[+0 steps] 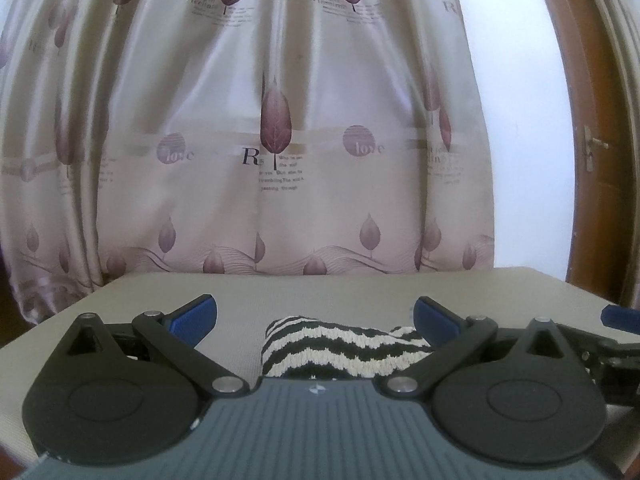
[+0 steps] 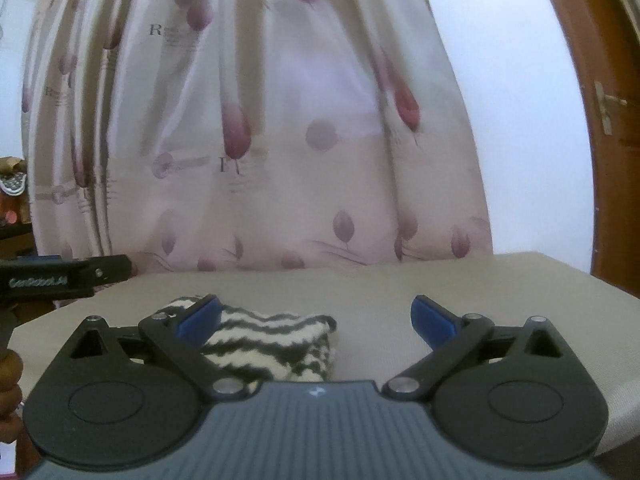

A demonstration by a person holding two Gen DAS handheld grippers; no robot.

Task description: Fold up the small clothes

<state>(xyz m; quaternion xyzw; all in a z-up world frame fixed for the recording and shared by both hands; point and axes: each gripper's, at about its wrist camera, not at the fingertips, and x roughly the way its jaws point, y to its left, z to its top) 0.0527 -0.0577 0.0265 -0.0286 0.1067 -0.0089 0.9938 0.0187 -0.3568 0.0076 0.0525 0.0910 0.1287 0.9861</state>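
A small black-and-white zigzag knitted cloth (image 1: 340, 346) lies folded in a compact bundle on the beige table (image 1: 320, 292). My left gripper (image 1: 316, 320) is open and empty, just behind the cloth, which sits between its blue fingertips (image 1: 194, 320) toward the right one. In the right wrist view the same cloth (image 2: 276, 344) lies on the table (image 2: 400, 292), behind the left blue fingertip (image 2: 200, 318). My right gripper (image 2: 316, 320) is open and empty, its jaws wide apart. The left gripper's black body (image 2: 60, 276) shows at that view's left edge.
A pale curtain with purple leaf prints (image 1: 272, 128) hangs behind the table. A white wall and a brown wooden door (image 1: 600, 140) stand at the right. The right gripper's blue tip (image 1: 620, 314) shows at the left wrist view's right edge. Bare table spreads right of the cloth (image 2: 500, 284).
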